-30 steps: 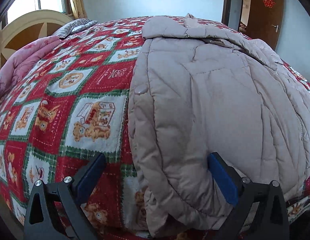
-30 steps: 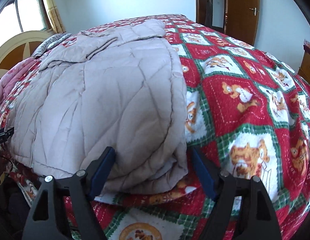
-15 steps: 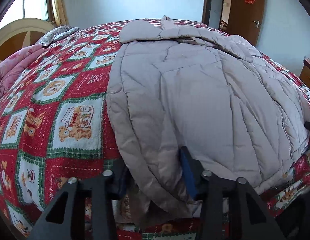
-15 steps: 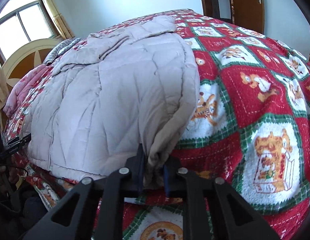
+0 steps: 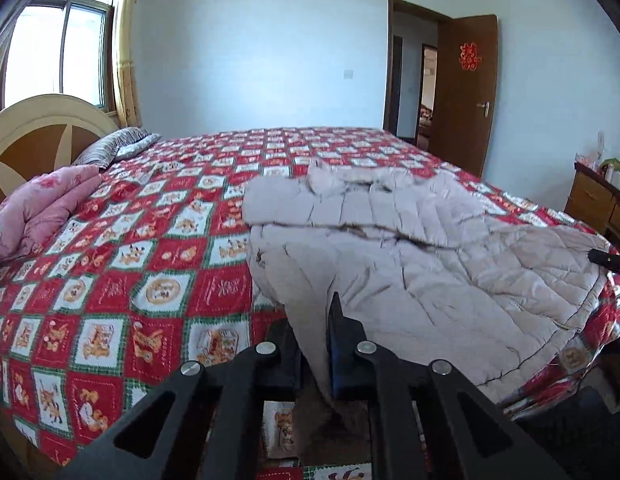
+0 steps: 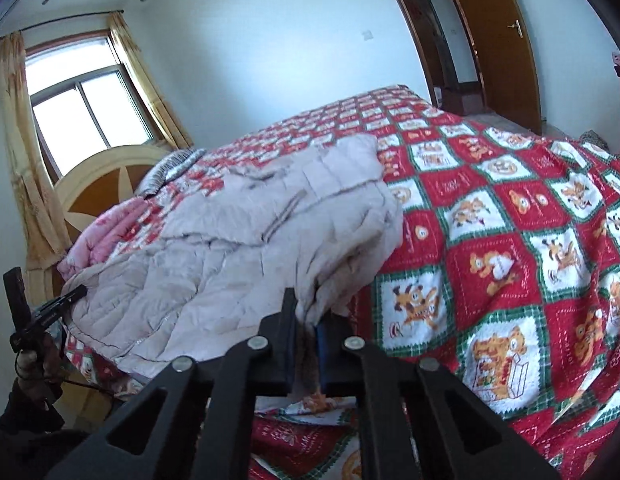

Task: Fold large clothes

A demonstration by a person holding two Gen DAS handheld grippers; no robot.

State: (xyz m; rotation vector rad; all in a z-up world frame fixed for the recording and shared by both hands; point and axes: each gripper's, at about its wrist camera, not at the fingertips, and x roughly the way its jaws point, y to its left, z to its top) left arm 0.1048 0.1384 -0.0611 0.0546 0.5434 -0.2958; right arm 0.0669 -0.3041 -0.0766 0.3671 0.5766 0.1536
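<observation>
A large beige quilted jacket (image 5: 409,264) lies on the bed, its sleeves folded across the top; it also shows in the right wrist view (image 6: 246,248). My left gripper (image 5: 313,344) is shut on the jacket's near left hem corner and holds it raised. My right gripper (image 6: 306,340) is shut on the near right hem corner, lifted off the bed. The hem between the two corners hangs over the near bed edge. The other gripper's tip shows at the right edge of the left view (image 5: 607,258) and at the left of the right view (image 6: 54,306).
The bed carries a red, green and white cartoon blanket (image 5: 122,292). A pink quilt (image 5: 34,212) and a striped pillow (image 5: 114,146) lie by the wooden headboard (image 5: 34,136). A brown door (image 5: 463,92) stands open at the back right, a wooden dresser (image 5: 597,204) to the right.
Both grippers went from open to shut on the jacket's near hem corners, then rose and tilted up, lifting the corners off the bed.
</observation>
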